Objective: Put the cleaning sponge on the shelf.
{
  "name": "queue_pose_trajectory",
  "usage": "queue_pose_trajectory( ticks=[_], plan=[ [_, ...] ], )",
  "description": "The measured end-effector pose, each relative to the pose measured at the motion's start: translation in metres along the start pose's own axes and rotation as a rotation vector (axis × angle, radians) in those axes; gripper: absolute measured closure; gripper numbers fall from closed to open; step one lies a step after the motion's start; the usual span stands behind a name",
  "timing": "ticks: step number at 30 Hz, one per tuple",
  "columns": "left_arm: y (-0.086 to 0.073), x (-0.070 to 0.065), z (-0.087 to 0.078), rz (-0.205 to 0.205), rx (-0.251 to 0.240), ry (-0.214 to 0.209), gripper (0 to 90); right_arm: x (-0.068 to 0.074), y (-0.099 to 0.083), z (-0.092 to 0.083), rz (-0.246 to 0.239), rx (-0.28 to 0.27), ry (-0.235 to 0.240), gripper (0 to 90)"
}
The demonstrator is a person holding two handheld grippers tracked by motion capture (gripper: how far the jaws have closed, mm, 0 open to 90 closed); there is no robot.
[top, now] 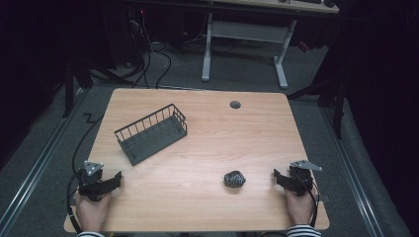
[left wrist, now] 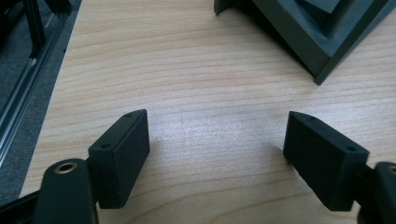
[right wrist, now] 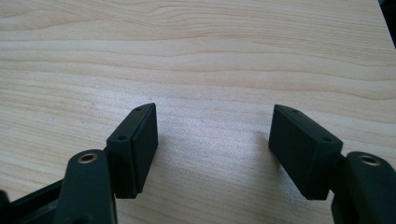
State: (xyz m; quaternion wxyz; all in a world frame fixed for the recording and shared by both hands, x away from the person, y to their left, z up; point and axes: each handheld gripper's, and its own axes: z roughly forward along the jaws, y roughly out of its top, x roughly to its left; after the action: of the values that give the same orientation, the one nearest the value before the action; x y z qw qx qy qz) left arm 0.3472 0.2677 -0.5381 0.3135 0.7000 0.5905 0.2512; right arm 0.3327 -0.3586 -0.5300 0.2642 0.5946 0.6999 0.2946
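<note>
i have a gripper in each hand, both resting at the near edge of the table [top: 207, 106]. my left gripper [top: 116, 179] sits at the near left corner with its jaws spread and nothing between them; in the left gripper view there is bare wood between the pads and a corner of the wire basket [left wrist: 322, 42] ahead to the right. my right gripper [top: 275, 176] sits at the near right, its jaws also apart and holding nothing, with plain wood in front of it in the right gripper view.

the dark crumpled lump [top: 234, 178] lies on the wood near the front edge, left of my right gripper and apart from it. the wire basket [top: 151, 134] stands well apart from it, toward the back left, turned at an angle.

i judge the step is to pick up the lump with my right gripper. to do it well i should slide leftward low over the wood, bring one jaw to either side of the lump, and close gently, since it looks soft and light and could skid away if one pad hits first.

the wood between lump and basket is bare, so the carry looks unobstructed. the front edge is close, so i should not nudge the lump toward myself. the basket's rim will need a lift to get over.
</note>
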Motion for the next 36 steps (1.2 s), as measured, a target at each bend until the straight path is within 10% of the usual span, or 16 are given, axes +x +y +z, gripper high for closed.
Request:
queue_pose_trajectory(
  ticks=[36],
  plan=[
    [0.0053, -0.0057, 0.0022, -0.022, 0.001, -0.042, 21.6, 0.0003, 0.0, 0.0001, -0.004, 0.001, 0.005, 31.2]
  ],
)
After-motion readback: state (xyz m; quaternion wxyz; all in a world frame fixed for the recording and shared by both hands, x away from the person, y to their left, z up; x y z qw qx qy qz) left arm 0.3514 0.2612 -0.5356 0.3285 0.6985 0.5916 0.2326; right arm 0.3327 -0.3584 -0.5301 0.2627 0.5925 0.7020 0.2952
